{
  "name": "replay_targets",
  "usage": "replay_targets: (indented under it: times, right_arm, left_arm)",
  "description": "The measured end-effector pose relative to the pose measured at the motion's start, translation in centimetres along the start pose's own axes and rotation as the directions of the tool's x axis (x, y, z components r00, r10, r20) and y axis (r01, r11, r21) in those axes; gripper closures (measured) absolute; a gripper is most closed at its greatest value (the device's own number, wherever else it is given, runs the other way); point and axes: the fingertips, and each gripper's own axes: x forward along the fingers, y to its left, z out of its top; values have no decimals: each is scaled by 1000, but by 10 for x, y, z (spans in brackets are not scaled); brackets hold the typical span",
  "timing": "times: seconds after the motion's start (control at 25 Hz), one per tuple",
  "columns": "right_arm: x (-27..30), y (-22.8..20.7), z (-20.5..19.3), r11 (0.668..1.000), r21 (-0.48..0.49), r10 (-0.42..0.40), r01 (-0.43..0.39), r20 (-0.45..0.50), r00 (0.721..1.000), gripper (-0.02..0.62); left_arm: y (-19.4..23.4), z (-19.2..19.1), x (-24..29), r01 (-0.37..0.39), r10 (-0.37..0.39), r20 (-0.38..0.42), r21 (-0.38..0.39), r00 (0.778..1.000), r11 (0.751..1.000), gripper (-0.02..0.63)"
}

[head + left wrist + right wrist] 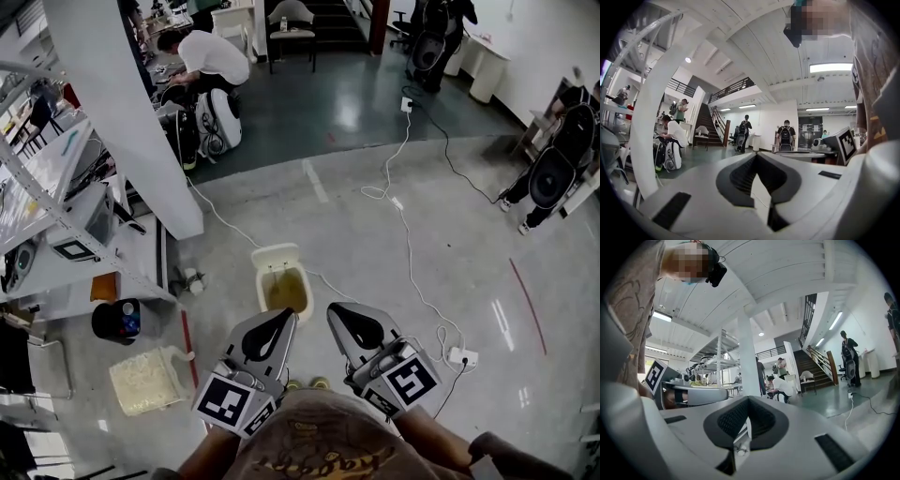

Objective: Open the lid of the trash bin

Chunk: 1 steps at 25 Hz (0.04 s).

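A small cream trash bin (280,278) stands on the grey floor just ahead of me. Its top shows a yellow-brown surface or inside, and I cannot tell whether the lid is up. My left gripper (273,324) and right gripper (348,320) are held side by side close to my body, short of the bin and apart from it. Both are shut with nothing between the jaws. In the gripper views the left gripper (757,158) and right gripper (748,402) point level across the room, and the bin is out of sight there.
A white pillar (131,112) and metal shelving (56,187) stand at the left. A black round container (117,321) and a pale sack (145,380) sit below them. A white cable runs to a power strip (462,356). A person crouches (211,56) far ahead; others stand at right (562,159).
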Motion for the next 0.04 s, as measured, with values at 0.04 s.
replay_targets:
  times: [0.04]
  right_arm:
    - [0, -1, -1, 1000, 4, 2, -2, -3, 1000, 571]
  left_arm:
    - [-2, 0, 2, 0, 0, -1, 3, 1000, 1000, 614]
